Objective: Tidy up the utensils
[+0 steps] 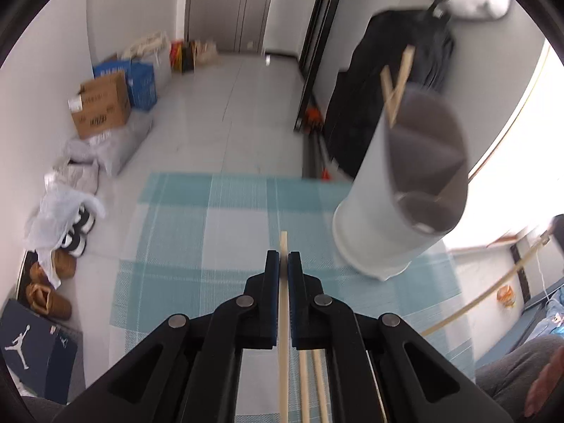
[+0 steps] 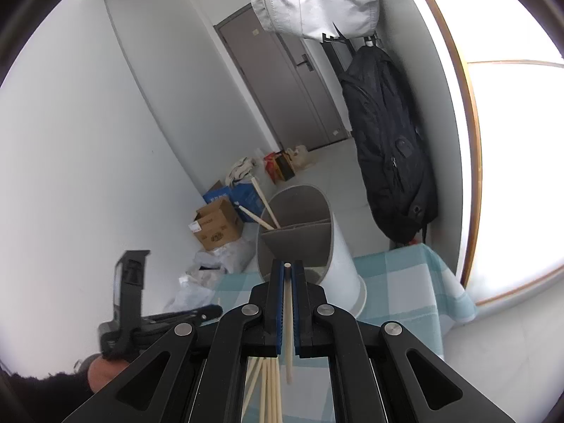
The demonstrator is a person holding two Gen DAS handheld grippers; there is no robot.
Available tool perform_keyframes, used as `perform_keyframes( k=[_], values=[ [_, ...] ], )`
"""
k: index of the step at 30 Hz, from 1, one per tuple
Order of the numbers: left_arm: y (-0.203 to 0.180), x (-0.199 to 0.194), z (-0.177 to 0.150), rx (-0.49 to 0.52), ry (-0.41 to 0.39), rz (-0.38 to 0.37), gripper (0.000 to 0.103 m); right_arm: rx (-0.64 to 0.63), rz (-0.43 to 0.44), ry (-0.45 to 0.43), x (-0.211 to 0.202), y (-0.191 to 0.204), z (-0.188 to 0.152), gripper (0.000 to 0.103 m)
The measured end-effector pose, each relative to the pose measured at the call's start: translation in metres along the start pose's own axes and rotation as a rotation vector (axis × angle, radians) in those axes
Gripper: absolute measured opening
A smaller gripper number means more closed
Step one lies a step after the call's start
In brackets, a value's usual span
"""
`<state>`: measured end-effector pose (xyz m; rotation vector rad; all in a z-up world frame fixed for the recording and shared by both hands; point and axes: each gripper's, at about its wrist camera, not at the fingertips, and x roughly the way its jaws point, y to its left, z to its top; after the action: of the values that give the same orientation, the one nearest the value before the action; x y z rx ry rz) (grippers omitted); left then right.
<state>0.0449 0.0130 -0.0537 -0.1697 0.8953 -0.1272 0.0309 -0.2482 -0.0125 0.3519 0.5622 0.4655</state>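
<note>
My left gripper [image 1: 284, 259] is shut on a pale wooden chopstick [image 1: 283, 317], whose tip pokes out ahead of the fingers above the teal checked cloth [image 1: 197, 232]. More loose chopsticks [image 1: 312, 387] lie on the cloth below it. To the right stands a white utensil holder [image 1: 373, 211] with a grey divided inside and two chopsticks [image 1: 396, 84] in its far compartment. My right gripper [image 2: 288, 271] is shut on another chopstick [image 2: 288, 317], its tip just before the holder's [image 2: 338, 257] near rim. Several chopsticks [image 2: 268, 387] lie beneath it. The left gripper [image 2: 130, 303] shows at the left of the right wrist view.
The table's far edge drops to a tiled floor with cardboard boxes [image 1: 102, 105], bags and shoes [image 1: 75, 229] along the left wall. A black backpack [image 2: 391, 148] and a white bag [image 2: 313, 0] hang on the right wall. A person's hand [image 1: 544, 387] is at the lower right.
</note>
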Motion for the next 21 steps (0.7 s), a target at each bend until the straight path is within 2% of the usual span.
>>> perform_keyframes(
  k=[3,7,13,21],
  values=[
    [-0.003,-0.018,0.0,-0.002,-0.079,-0.04,0.001,-0.019,-0.003,0.004,0.001,0.008,-0.002,0.003],
    [-0.006,-0.024,-0.002,0.03,-0.123,-0.058,0.001,-0.042,-0.004,0.002,0.0,0.018,-0.006,0.003],
    [0.004,-0.037,-0.003,0.03,-0.145,-0.092,0.001,-0.077,-0.011,-0.001,-0.003,0.032,-0.008,0.003],
    [-0.011,-0.06,0.003,0.068,-0.16,-0.115,0.001,-0.118,-0.025,0.004,-0.003,0.046,-0.008,0.003]
  ],
)
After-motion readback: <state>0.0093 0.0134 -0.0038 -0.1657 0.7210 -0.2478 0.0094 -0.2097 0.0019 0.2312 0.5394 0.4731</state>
